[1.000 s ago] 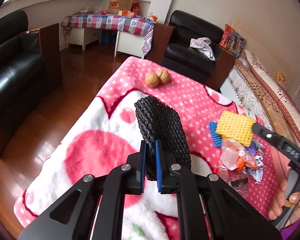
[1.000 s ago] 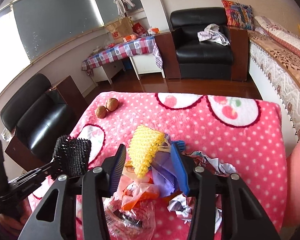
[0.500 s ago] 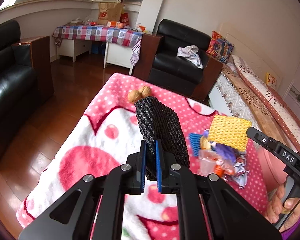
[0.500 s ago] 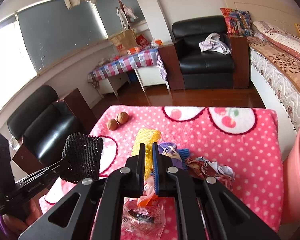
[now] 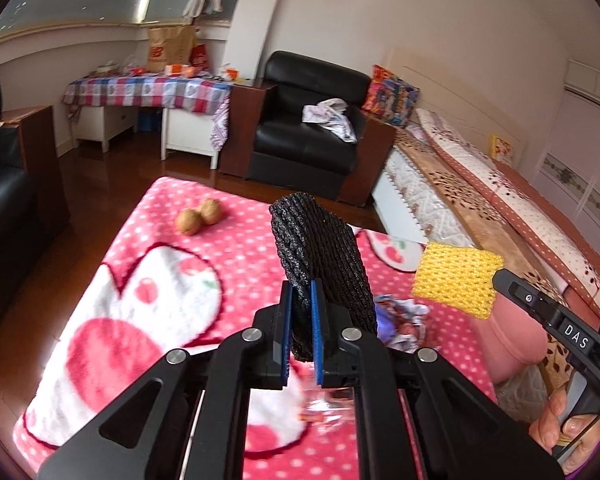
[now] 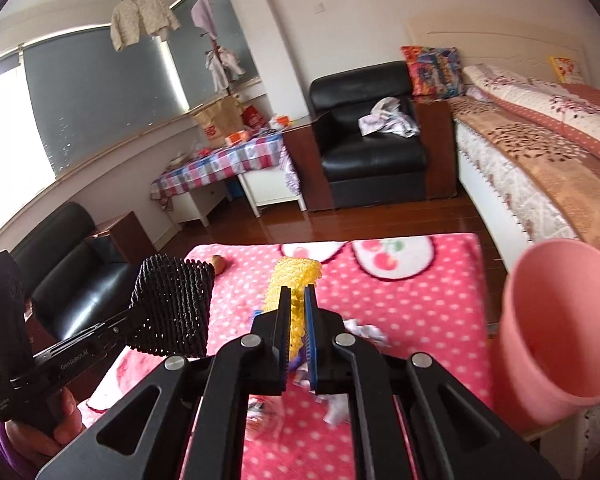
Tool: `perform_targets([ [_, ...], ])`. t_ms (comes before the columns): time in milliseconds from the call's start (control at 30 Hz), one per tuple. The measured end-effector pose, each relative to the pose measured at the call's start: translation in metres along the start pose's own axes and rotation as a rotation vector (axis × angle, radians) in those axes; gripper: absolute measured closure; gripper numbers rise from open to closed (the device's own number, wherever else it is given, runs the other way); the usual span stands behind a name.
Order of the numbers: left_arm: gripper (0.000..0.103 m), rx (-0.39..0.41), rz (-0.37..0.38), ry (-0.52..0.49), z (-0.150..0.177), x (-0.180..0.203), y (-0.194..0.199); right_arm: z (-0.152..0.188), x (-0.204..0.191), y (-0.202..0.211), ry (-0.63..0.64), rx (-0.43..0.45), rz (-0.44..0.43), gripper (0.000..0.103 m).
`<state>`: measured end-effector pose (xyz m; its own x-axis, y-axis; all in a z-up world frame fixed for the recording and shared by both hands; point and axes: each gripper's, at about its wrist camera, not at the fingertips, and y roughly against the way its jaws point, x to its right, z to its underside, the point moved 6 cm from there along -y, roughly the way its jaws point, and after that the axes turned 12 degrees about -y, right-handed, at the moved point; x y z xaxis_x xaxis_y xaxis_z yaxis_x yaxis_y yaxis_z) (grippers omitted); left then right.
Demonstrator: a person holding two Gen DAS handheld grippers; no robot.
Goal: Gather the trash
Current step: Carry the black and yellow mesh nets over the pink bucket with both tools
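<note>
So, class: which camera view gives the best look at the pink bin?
The right wrist view. There the pink bin shows its open rim and inner wall, standing beside the pink blanket. The left wrist view catches only part of its side, low behind the right gripper, with no sight of the opening.
</note>
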<state>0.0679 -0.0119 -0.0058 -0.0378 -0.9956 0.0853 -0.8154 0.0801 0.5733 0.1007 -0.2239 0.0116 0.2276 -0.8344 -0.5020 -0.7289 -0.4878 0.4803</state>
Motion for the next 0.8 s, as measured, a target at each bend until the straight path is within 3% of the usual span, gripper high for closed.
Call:
perform_targets([
  [800,0.095,0.018,0.242,-0.209,-0.033,0.177,-0.037,-0.029,0.152,0.091,-0.200,0.168,0.246,0.097],
])
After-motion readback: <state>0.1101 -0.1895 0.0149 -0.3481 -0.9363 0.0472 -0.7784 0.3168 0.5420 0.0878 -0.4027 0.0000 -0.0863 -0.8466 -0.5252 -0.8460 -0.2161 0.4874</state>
